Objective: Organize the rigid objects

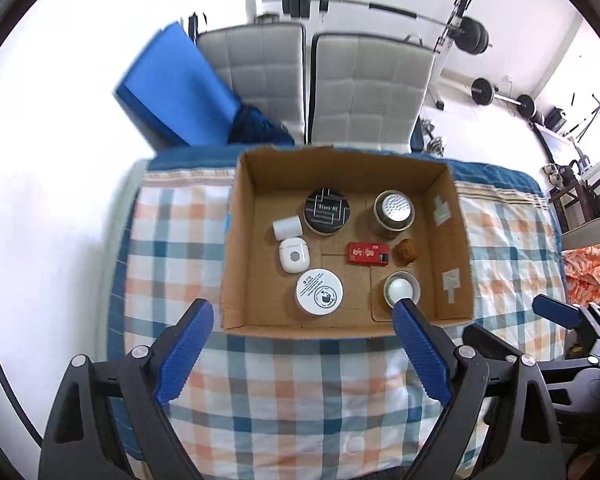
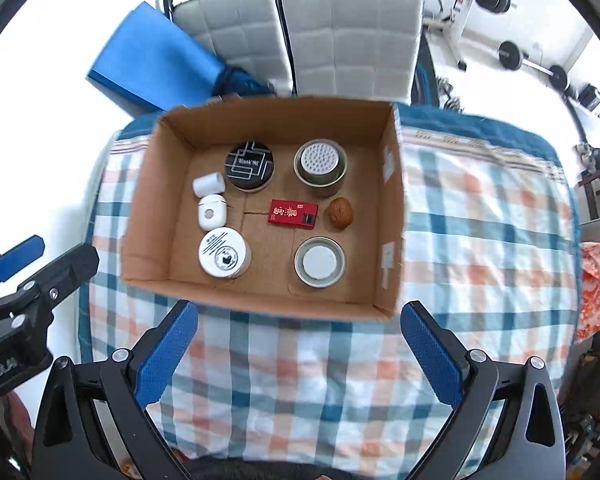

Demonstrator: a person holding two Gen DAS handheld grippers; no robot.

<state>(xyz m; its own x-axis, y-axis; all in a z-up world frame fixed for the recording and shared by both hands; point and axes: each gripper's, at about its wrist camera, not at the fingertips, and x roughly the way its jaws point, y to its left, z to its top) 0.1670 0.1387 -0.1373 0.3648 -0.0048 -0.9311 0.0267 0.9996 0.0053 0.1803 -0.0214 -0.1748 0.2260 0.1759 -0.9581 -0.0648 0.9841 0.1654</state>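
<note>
An open cardboard box [image 1: 236, 264] [image 2: 148, 184] stands on a checked cloth. Inside lie a black round tin [image 1: 326, 213] [image 2: 249, 165], a metal can with a perforated top [image 1: 393, 208] [image 2: 320, 164], a red card box [image 1: 368, 253] [image 2: 293, 212], a walnut [image 1: 406, 251] [image 2: 341, 210], a white-lidded metal can [image 1: 401, 290] [image 2: 319, 262], a white round tin [image 1: 319, 291] [image 2: 223, 253], a white earbud case [image 1: 293, 255] [image 2: 211, 210] and a small white cylinder [image 1: 287, 227] [image 2: 208, 183]. My left gripper [image 1: 304, 312] and right gripper [image 2: 299, 312] hang open and empty above the box's near edge.
The checked cloth [image 1: 300, 392] [image 2: 480, 216] covers the table. Behind it stand two white padded chairs [image 1: 364, 88] [image 2: 340, 36] and a blue folded mat [image 1: 172, 88] [image 2: 152, 56]. Barbells and weights [image 1: 476, 36] line the back wall. An orange patterned cloth [image 1: 592, 268] lies at the right.
</note>
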